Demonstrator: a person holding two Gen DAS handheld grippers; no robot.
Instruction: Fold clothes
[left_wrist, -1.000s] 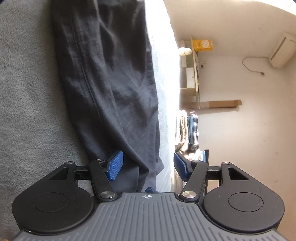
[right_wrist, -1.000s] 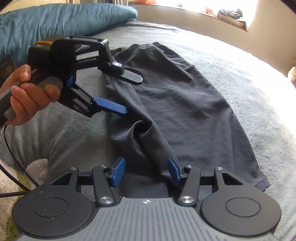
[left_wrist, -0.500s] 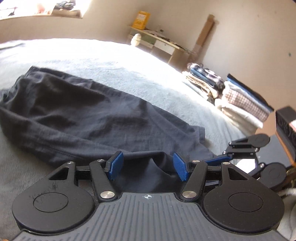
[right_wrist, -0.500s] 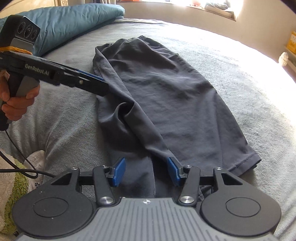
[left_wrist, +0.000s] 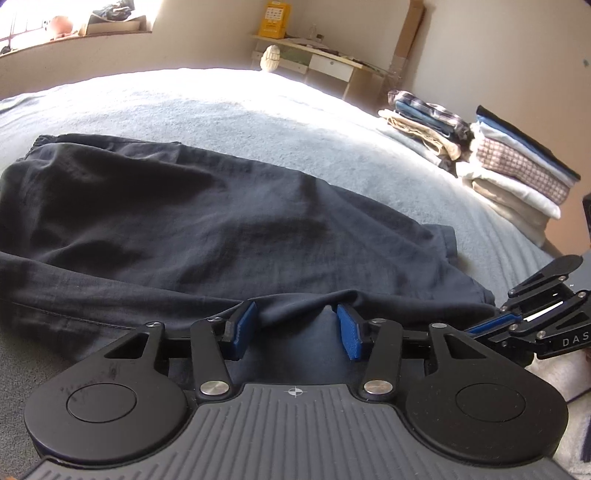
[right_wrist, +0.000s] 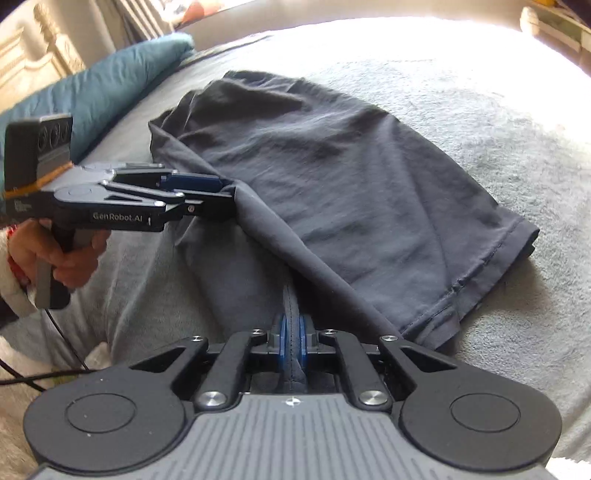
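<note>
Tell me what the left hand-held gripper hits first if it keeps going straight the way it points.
Most likely the dark garment: a raised fold already sits between the closing jaws of the left hand-held gripper, with more cloth spread just beyond. The grey blanket lies underneath. Exact depth is hard to judge.

trousers (left_wrist: 192, 221): flat on the bed (left_wrist: 258, 122), lengthwise across its middle
left gripper (left_wrist: 295, 326): at the trousers' near edge, a raised fold between its closing jaws
right gripper (right_wrist: 292, 341): at the trousers' near edge beside the hem, pads on a seam fold
folded clothes stacks (left_wrist: 491, 162): on the bed beyond the trousers' hem end
pillow (right_wrist: 107, 99): on the bed past the trousers' waist end
</note>
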